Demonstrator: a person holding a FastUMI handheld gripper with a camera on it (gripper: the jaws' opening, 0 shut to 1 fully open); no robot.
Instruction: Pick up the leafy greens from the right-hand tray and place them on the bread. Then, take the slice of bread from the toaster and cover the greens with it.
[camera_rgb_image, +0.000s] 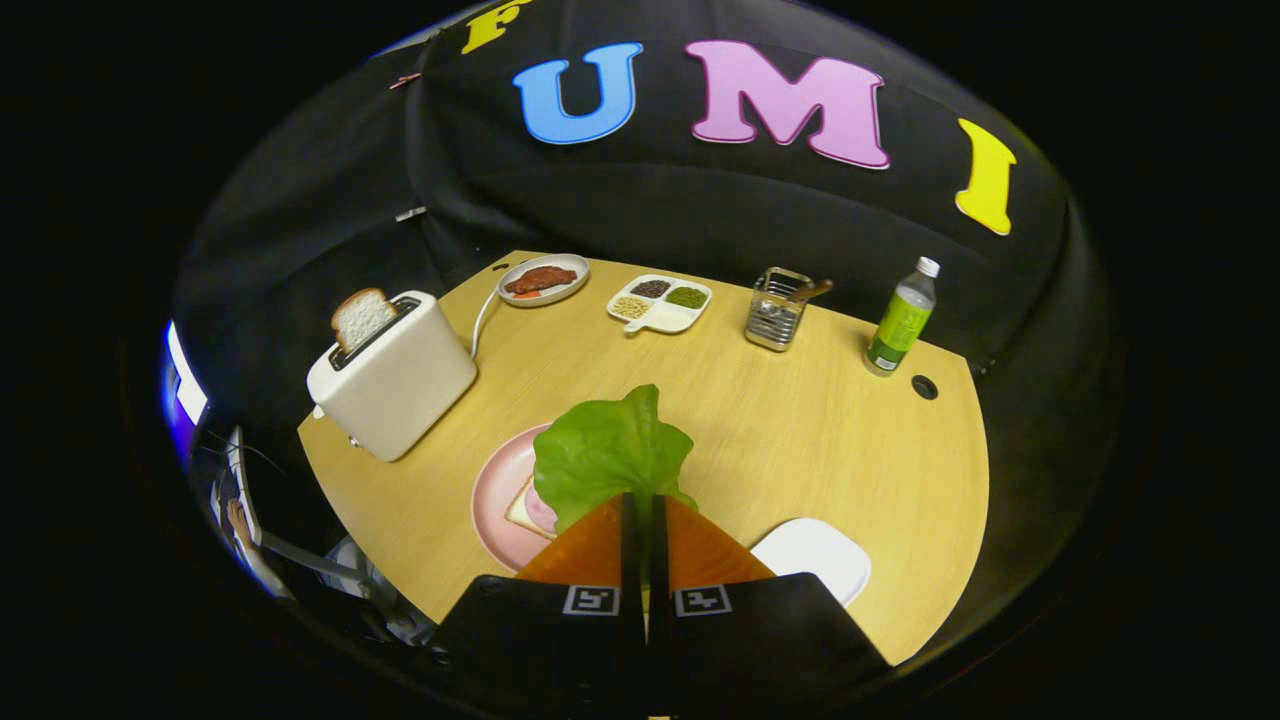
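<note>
The gripper (640, 500) has its two fingers drawn close together, clamped on the stem end of the leafy greens (610, 455), which stand up just ahead of the fingertips. The leaf hangs over the pink plate (495, 480), above a slice of bread (525, 512) with a pink slice of filling on it that lies on the plate; whether the leaf touches it cannot be told. Just to the right of the fingers, near the table's near edge, sits the white tray (815, 555). To the far left stands a white toaster (392, 375) with a slice of toast (362, 318) sticking out of its slot. Along the far side of the wooden table (800, 440) are a plate of meat (543, 279), a divided dish (660, 301) with beans and grains, a metal rack (778, 308), and a green bottle (902, 317) at the far right.
</note>
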